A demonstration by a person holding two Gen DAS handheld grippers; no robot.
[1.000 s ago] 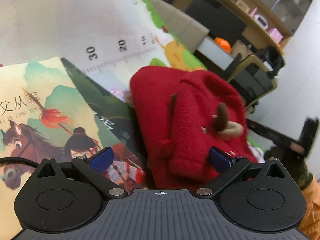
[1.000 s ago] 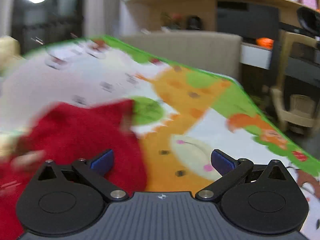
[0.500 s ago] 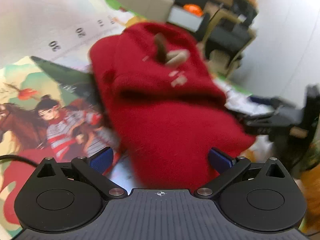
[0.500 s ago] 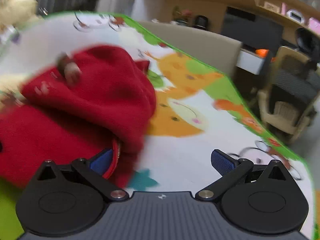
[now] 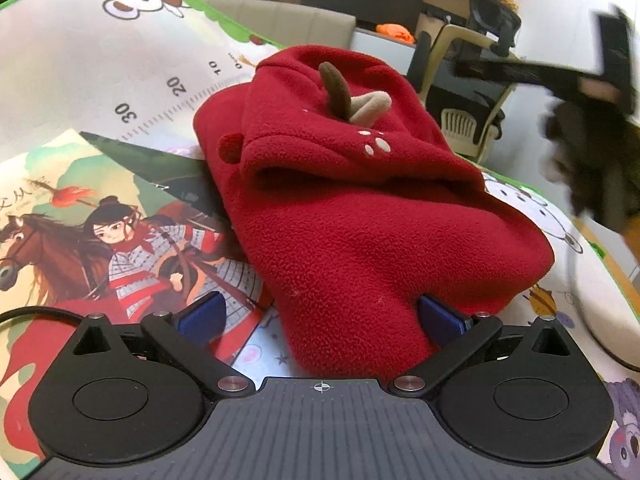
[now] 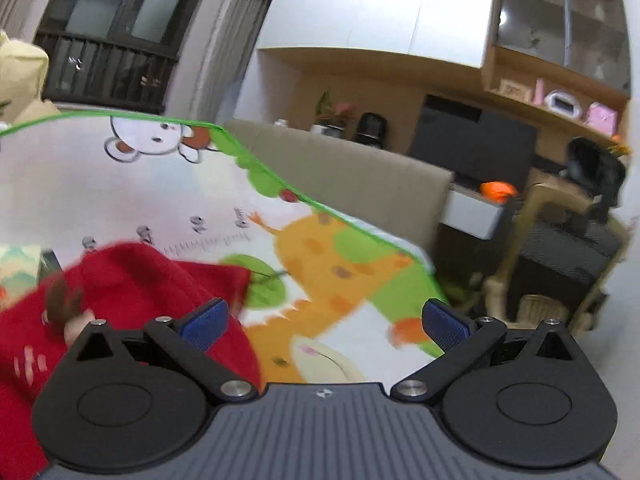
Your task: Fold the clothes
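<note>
Here the folded red hoodie (image 5: pixel 360 208) is seen on the mat (image 5: pixel 80 80), overlapping a book (image 5: pixel 100 208); both grippers (image 5: pixel 320 316) (image 6: pixel 324 320) are spread, empty. If nudged, the bulky fold could be undone.

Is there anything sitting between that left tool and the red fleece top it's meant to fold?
Nothing visible does. The left tool is open, with the red fleece top bulging right between its blue pads. A picture book lies partly under the top's left edge, not in between.
</note>
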